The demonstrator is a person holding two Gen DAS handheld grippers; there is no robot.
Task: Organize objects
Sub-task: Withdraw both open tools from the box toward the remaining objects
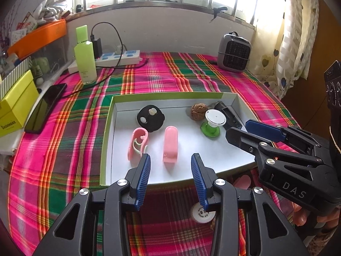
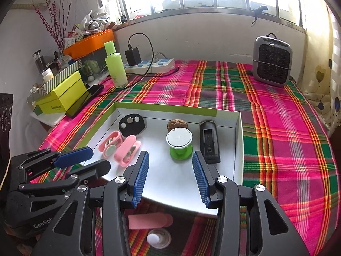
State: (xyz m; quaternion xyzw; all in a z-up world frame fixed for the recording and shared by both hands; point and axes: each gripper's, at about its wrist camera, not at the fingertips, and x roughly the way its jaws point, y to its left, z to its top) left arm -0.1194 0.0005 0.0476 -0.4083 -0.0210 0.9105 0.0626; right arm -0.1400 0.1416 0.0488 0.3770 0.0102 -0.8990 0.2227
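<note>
Tray [image 1: 107,128] filled (both jaws empty)

"DAS" was read on the black right hand-held gripper [image 1: 245,129]; "GenRob", cut off, on the black left hand-held gripper [image 2: 85,160].

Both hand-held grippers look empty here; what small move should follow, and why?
Probably lower the right hand-held gripper onto the pink piece on the cloth just below it. Its jaws are open and empty, and that piece lies outside the tray holding the other items.
</note>
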